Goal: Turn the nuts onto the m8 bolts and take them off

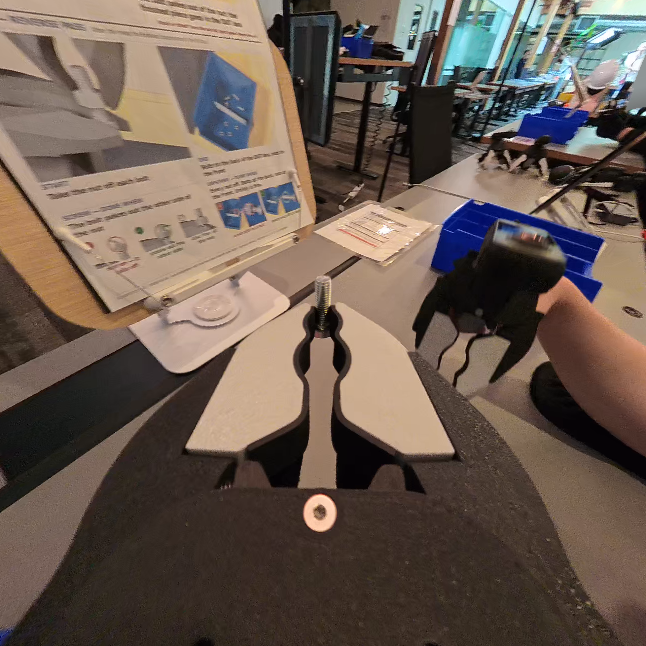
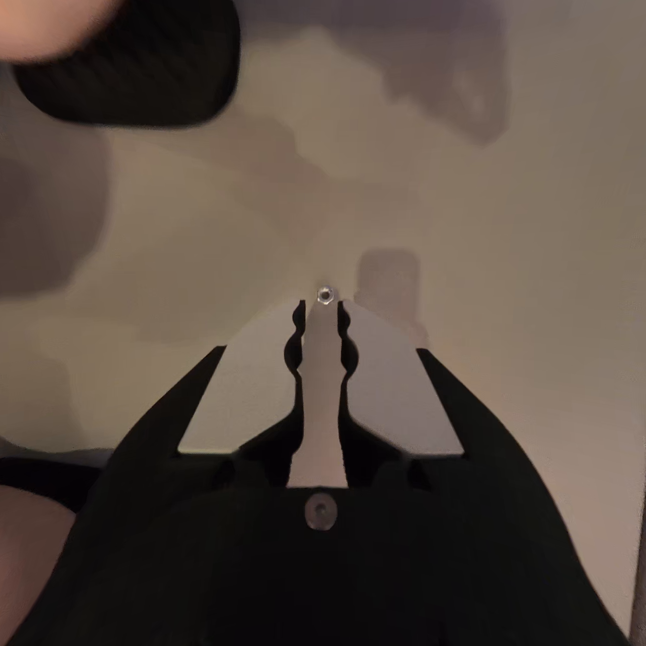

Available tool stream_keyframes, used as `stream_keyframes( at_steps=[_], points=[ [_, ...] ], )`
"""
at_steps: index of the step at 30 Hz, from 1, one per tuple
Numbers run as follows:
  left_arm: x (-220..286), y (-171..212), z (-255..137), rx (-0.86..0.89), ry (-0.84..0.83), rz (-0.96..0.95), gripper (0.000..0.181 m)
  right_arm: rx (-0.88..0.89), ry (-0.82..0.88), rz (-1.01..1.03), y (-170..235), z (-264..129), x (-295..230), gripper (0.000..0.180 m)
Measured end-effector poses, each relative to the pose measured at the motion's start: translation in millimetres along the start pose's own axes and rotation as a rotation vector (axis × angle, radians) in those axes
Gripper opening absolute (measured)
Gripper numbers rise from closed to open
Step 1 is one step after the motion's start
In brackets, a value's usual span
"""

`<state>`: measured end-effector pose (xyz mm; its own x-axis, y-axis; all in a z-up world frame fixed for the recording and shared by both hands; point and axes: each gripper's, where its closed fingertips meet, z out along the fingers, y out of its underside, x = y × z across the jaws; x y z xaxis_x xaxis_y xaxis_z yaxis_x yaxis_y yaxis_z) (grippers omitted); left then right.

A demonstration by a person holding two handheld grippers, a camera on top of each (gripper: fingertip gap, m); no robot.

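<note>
Currently listed: left gripper point(image 1: 322, 323) clamped on an upright bolt point(image 1: 322, 300), threads bare. Right gripper point(image 2: 320, 303) slightly parted, empty, tips just short of a nut point(image 2: 325, 295) lying flat on the table point(image 2: 489, 244). Advice: straddle the nut's flats squarely, close gently, lift level.

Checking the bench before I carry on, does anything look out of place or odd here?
Nothing damaged or spilled. One nut lies loose on the bare table, just past the open right hand-held gripper, not on a bolt. The left hand-held gripper holds a bolt upright with no nut on its thread.
</note>
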<state>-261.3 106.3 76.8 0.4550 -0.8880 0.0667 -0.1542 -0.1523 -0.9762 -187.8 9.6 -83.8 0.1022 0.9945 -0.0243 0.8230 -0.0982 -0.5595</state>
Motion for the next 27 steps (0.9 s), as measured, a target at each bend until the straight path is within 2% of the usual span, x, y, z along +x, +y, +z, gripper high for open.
stream_keyframes(
  at_steps=[5, 17, 27],
  points=[
    [-16.3, 1.1, -13.9, -0.008, -0.06, 0.004, 0.007, -0.182, -0.029, -0.08, 16.7, 40.6, -3.6, 0.022],
    [-6.3, 7.9, -8.2, -0.05, 0.012, -0.013, 0.007, -0.35, 0.034, -0.164, 30.5, 69.5, 6.2, 0.025],
    [-0.6, 12.5, -3.1, -0.075, 0.048, -0.021, 0.007, -0.333, -0.013, -0.148, 30.5, 75.1, 3.5, 0.017]
  ],
)
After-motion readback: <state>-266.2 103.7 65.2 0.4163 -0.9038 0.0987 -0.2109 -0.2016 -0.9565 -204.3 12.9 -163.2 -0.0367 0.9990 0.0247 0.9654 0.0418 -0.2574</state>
